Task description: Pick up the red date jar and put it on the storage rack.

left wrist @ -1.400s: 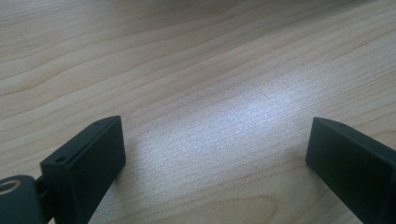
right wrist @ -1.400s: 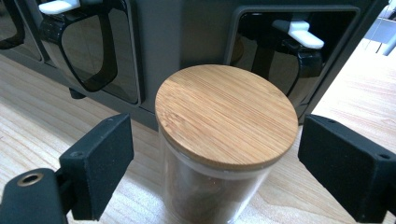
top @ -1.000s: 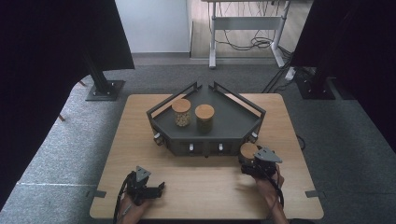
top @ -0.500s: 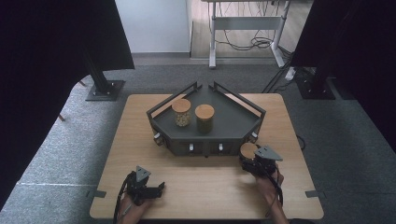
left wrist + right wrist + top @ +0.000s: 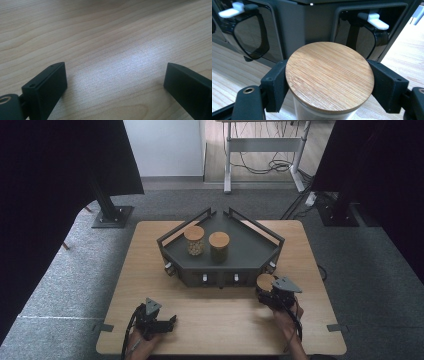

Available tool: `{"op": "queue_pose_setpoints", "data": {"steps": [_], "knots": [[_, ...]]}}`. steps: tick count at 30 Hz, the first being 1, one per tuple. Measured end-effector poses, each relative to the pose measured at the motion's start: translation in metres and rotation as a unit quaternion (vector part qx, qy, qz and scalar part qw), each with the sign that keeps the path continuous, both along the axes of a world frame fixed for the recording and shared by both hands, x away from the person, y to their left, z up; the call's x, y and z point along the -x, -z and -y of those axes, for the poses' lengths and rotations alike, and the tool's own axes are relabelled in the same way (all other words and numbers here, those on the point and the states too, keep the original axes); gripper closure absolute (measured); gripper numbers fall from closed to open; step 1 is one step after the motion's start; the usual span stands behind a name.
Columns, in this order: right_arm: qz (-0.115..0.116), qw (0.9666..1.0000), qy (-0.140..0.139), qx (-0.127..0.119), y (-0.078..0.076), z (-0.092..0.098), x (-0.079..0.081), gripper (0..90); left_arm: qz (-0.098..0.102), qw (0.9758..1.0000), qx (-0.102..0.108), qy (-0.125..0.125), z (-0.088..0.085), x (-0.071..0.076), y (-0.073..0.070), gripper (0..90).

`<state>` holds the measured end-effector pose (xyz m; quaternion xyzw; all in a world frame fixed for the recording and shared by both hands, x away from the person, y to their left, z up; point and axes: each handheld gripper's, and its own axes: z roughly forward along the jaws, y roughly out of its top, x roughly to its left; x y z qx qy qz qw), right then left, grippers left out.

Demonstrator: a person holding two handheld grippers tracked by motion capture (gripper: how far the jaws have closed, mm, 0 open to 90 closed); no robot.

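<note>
A glass jar with a round bamboo lid (image 5: 329, 75) stands on the wooden table just in front of the dark rack. My right gripper (image 5: 329, 82) is shut on it, its jaws having just closed, and both black pads press the lid's rim from the sides. From above, this jar (image 5: 264, 282) sits at the rack's front right corner with the right gripper (image 5: 268, 293) behind it. My left gripper (image 5: 168, 322) rests near the table's front left, open. Its fingers (image 5: 47, 85) stand wide apart over bare wood.
The dark five-sided rack (image 5: 250, 251) takes up the table's middle and carries two more bamboo-lidded jars (image 5: 194, 240) (image 5: 219, 245). White latches (image 5: 374, 20) and dark curved windows line its front face, close behind the held jar. Bare wood lies between the two hands.
The right gripper's jaws have drawn in around the jar by the rack's corner. Neither hand has shifted, and the jar stands where it was.
</note>
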<state>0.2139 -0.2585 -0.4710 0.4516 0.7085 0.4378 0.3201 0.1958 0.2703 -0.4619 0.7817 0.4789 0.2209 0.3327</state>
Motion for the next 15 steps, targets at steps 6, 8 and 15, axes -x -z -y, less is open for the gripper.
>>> {"op": "queue_pose_setpoints", "data": {"steps": [6, 8, 15], "knots": [[0.004, 1.0000, -0.003, 0.000, -0.005, 0.001, 0.005, 23.1, 0.000, 1.0000, 0.000, 0.000, 0.000, 0.000, 0.000, 4.5], [0.006, 1.0000, -0.004, 0.001, -0.006, 0.001, 0.007, 23.1, 0.000, 1.0000, 0.000, 0.000, 0.000, 0.000, 0.000, 4.5], [0.017, 0.9998, -0.009, 0.005, -0.015, 0.002, 0.014, 23.1, 0.000, 1.0000, 0.000, 0.000, 0.000, 0.000, 0.000, 4.5]]}}
